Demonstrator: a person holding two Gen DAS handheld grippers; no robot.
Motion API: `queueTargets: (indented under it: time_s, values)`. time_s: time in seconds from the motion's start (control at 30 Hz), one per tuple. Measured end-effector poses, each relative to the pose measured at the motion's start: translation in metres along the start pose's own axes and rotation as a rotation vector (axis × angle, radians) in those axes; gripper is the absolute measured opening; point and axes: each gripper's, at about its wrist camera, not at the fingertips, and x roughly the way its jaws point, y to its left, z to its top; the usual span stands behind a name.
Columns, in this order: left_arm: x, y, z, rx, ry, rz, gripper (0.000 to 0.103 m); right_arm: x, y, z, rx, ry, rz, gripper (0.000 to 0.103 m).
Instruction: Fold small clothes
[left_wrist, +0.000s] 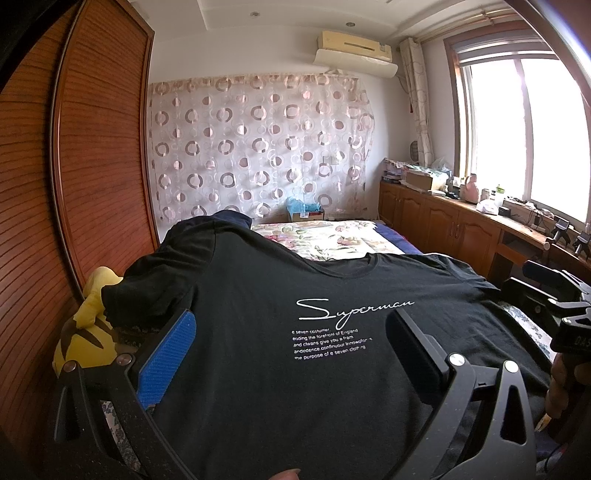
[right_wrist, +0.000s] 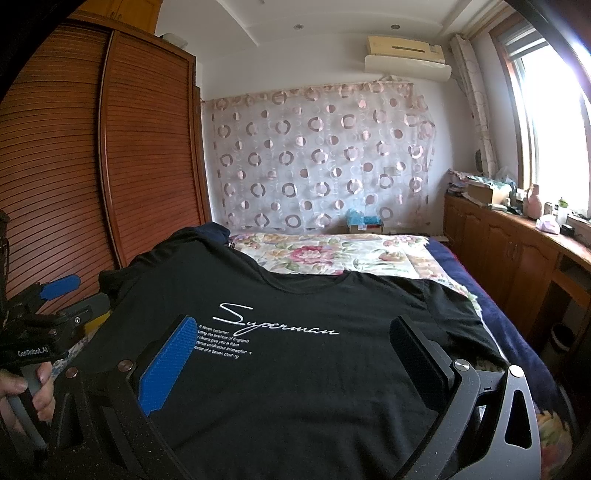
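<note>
On a bed (right_wrist: 517, 306) beside a slatted wooden wardrobe (right_wrist: 110, 147), a yellow plush toy (left_wrist: 85, 332) lay at the far left, its top tucked under one sleeve of a black T-shirt (left_wrist: 277, 387). That shirt was spread flat, print side up, with the white word "Superman" (left_wrist: 354, 310) showing. The left gripper (left_wrist: 288, 343) hovered over the shirt's left half, fingers wide apart and gripping nothing. The right gripper (right_wrist: 291, 350) hovered over the right half, likewise spread and empty. Floral bedding (right_wrist: 332, 254) lay beyond the collar, wooden cabinets (right_wrist: 509, 251) at right.
</note>
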Motion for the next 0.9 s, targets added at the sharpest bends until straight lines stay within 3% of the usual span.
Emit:
queueTargets:
  time_s: [0.9]
  values:
    - [0.025,0.054,-0.002,-0.007,0.068,0.03,0.103,0.039,-0.001,0.014,-0.055,0.058,0.087,0.103]
